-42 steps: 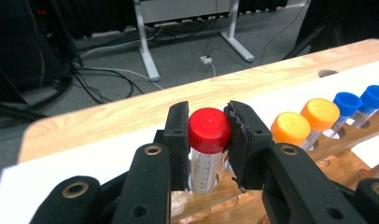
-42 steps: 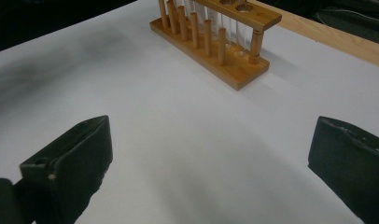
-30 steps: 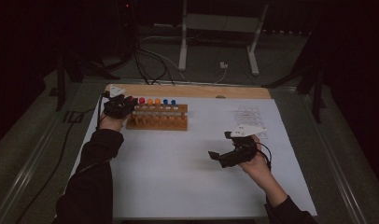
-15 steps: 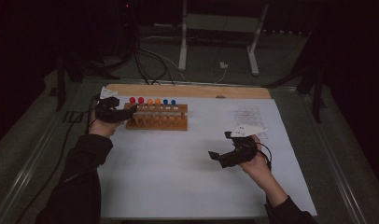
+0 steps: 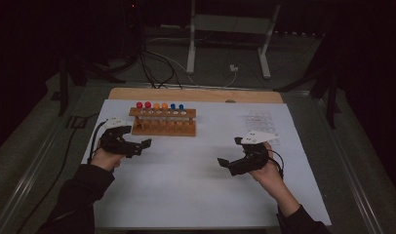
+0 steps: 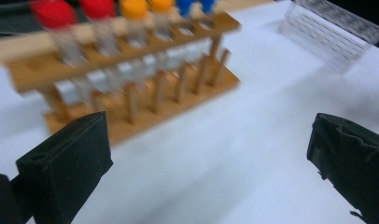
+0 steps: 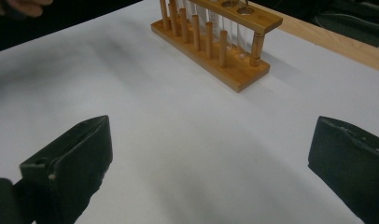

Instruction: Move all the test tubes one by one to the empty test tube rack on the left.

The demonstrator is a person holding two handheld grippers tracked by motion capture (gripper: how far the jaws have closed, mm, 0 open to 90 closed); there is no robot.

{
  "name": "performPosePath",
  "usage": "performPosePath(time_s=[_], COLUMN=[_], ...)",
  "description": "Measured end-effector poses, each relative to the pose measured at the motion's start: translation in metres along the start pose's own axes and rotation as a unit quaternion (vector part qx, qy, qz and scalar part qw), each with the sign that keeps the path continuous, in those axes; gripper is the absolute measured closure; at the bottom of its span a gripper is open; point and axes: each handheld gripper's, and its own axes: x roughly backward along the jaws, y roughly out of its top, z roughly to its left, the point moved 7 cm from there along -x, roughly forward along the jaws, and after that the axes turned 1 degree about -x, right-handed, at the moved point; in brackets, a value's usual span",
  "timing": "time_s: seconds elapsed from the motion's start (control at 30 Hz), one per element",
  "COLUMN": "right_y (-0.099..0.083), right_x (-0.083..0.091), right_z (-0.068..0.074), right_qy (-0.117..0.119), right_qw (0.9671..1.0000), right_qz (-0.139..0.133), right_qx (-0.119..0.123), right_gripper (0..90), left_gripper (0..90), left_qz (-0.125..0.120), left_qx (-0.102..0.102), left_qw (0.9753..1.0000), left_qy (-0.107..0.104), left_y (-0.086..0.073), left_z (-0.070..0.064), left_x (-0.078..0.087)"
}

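Wooden rack (image 5: 163, 122) keeps all its capped tubes (image 5: 159, 106); both grippers, left (image 5: 137, 145) and right (image 5: 228, 163), gape empty; nothing looks begun.

I can read no text, label, brand or number anywhere: the white labels on the capped tubes in the wooden test-tube rack (image 6: 127, 70) are blurred, and the clear plastic rack (image 6: 332, 32) shows unreadable dark marks.
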Motion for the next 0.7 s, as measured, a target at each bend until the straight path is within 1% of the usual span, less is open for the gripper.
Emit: performPosePath(time_s=[0.07, 0.13, 0.17, 0.2, 0.27, 0.3, 0.43, 0.57, 0.67, 0.7], right_y=[-0.001, -0.001, -0.002, -0.002, -0.003, -0.003, -0.004, -0.005, -0.005, -0.005], right_x=[-0.001, -0.002, -0.002, -0.003, -0.003, -0.003, -0.004, -0.004, -0.004, -0.004], right_z=[0.0, 0.0, 0.0, 0.0, 0.0, 0.0, -0.001, -0.002, -0.003, -0.003], right_qy=[-0.004, -0.004, -0.004, -0.004, -0.003, -0.003, -0.002, -0.004, -0.005, -0.005], right_qw=[1.0, 1.0, 1.0, 1.0, 1.0, 1.0, 1.0, 1.0, 1.0, 1.0], right_qz=[0.001, 0.002, 0.002, 0.003, 0.005, 0.004, 0.003, 0.003, 0.001, 0.0], right_qx=[0.003, 0.004, 0.005, 0.004, 0.004, 0.004, 0.001, 0.0, 0.001, 0.001], right_gripper=[0.0, 0.0, 0.0, 0.0, 0.0, 0.0, 0.0, 0.0, 0.0, 0.0], left_gripper=[0.5, 0.5, 0.5, 0.5, 0.5, 0.5, 0.5, 0.5, 0.6, 0.6], left_qz=[0.006, 0.009, 0.006, 0.003, 0.0, -0.001, 0.001, -0.001, -0.004, -0.001], left_qx=[-0.007, -0.009, -0.009, -0.009, -0.012, -0.012, -0.032, -0.054, -0.058, -0.06], left_qw=[0.9999, 0.9998, 0.9997, 0.9996, 0.9994, 0.9992, 0.9978, 0.9965, 0.9957, 0.9956], left_qy=[-0.006, -0.018, -0.02, -0.028, -0.032, -0.039, -0.059, -0.064, -0.073, -0.071], left_y=[-0.011, -0.02, -0.023, -0.027, -0.031, -0.034, -0.047, -0.055, -0.061, -0.065], left_z=[-0.007, -0.013, -0.016, -0.02, -0.025, -0.028, -0.041, -0.052, -0.059, -0.062], left_x=[-0.001, -0.002, -0.002, -0.001, -0.001, -0.001, -0.004, -0.004, -0.003, -0.003])
